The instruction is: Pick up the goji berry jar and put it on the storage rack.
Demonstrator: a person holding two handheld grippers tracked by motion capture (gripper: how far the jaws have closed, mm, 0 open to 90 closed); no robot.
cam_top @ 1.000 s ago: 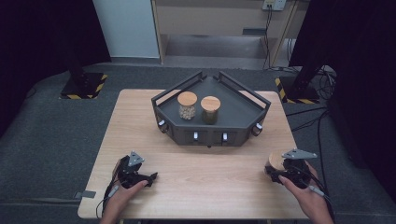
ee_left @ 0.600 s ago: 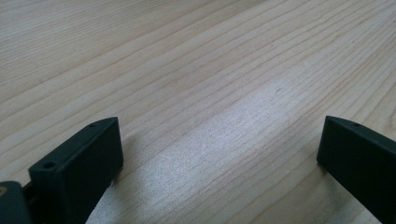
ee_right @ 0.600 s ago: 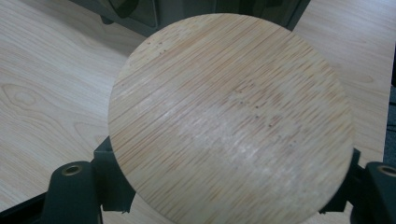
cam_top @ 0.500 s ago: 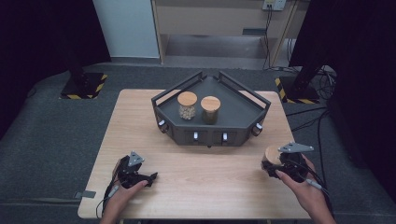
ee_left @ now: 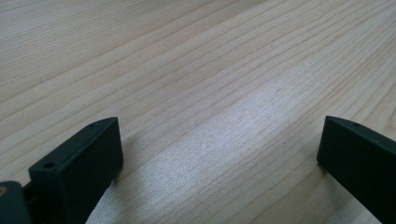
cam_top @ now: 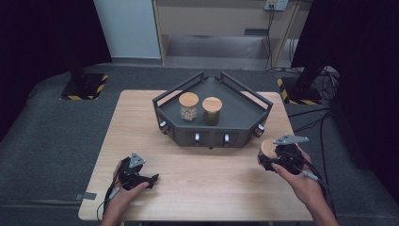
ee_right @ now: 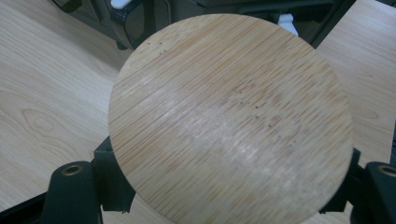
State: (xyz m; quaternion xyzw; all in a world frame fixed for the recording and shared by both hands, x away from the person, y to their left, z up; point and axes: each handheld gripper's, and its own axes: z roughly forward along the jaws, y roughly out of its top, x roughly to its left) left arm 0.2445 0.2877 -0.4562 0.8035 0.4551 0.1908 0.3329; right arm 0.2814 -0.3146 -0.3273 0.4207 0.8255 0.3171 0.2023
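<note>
My right gripper (cam_top: 275, 161) is shut on a bamboo-lidded jar (cam_top: 267, 147), held just above the table's right front, close to the dark tray (cam_top: 244, 117). In the right gripper view the round lid (ee_right: 231, 116) covers the jar's body, and the black jaws of my right gripper (ee_right: 229, 182) clamp it from both sides below. Two more jars stand in the tray: one with pale contents (cam_top: 188, 107) and one with dark contents (cam_top: 211, 111). My left gripper (cam_top: 147, 180) rests on the table at the front left. It is open, and bare wood shows between the jaws of my left gripper (ee_left: 219, 140).
The tray has raised rails and knobs (cam_top: 196, 138) along its front wall. The wooden table (cam_top: 207, 183) is bare between the two hands. Cables (cam_top: 315, 122) lie on the floor beyond the right edge, and dark stands with striped bases (cam_top: 84, 84) are at the back.
The right hand has lifted the jar and carried it a little left, towards the tray. The left gripper has stayed where it was.
</note>
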